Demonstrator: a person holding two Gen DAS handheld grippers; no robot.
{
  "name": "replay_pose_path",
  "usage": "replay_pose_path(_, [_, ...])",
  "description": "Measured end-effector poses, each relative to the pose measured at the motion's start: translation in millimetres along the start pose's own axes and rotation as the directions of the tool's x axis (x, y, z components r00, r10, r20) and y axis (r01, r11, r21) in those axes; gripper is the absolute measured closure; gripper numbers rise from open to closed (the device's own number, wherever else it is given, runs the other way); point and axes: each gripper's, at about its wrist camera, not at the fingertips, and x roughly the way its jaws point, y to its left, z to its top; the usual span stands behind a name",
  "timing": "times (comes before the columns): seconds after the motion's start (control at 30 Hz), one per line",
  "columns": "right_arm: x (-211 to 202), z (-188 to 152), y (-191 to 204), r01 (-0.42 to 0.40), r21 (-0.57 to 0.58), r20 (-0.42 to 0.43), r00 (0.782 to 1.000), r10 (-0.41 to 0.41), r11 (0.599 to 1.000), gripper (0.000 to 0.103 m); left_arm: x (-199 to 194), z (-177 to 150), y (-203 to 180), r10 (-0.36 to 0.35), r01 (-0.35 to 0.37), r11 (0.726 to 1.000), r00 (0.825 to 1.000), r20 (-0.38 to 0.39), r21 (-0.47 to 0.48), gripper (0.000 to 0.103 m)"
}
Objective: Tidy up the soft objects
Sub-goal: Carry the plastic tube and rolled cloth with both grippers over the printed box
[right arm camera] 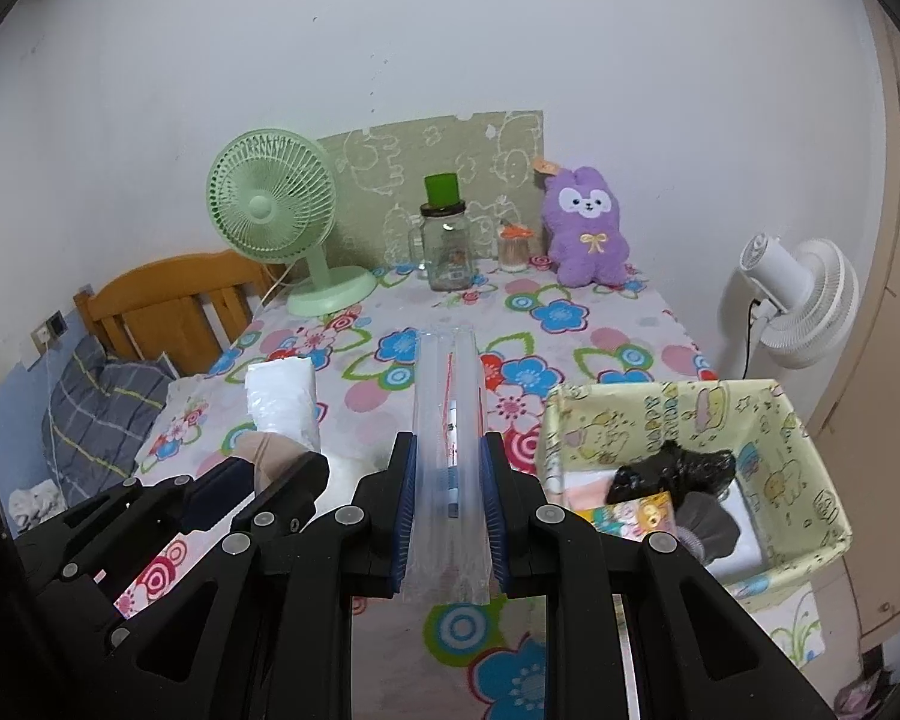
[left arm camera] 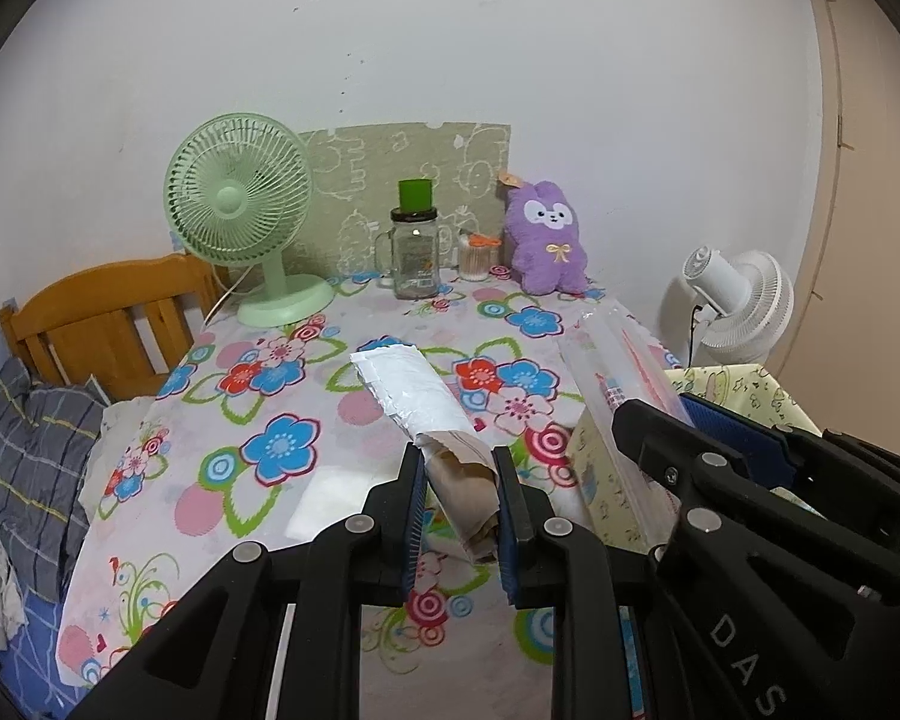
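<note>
Nearest, the left gripper (left arm camera: 457, 516) clamps the tan end of a white soft packet (left arm camera: 417, 396) above the floral tablecloth (left arm camera: 282, 450). Beside it, the right gripper (right arm camera: 449, 516) grips a clear plastic pouch (right arm camera: 448, 420), left of the fabric basket (right arm camera: 810, 480). Farther back sits a purple plush (right arm camera: 588, 234).

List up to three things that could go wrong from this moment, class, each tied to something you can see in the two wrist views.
1. The left gripper clamps only the near end of the soft white packet; the long free end could sag or slip.
2. The right gripper squeezes a clear plastic bag, which may slide out.
3. The fabric basket already holds items, so additions could spill.
</note>
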Motion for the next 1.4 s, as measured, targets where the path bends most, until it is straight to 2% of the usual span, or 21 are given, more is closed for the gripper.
replay_pose_path(0.63, [-8,11,-51,0.047,0.026,0.022,0.999,-0.048,0.999,0.079,13,15,-48,-0.052,0.051,0.998,0.999,0.013,0.032,0.084])
replay_pose_path(1.4, [-10,7,-120,0.138,0.072,0.027,0.99,-0.14,0.988,0.079,37,18,-115,-0.133,0.134,0.988,0.991,-0.024,0.073,0.084])
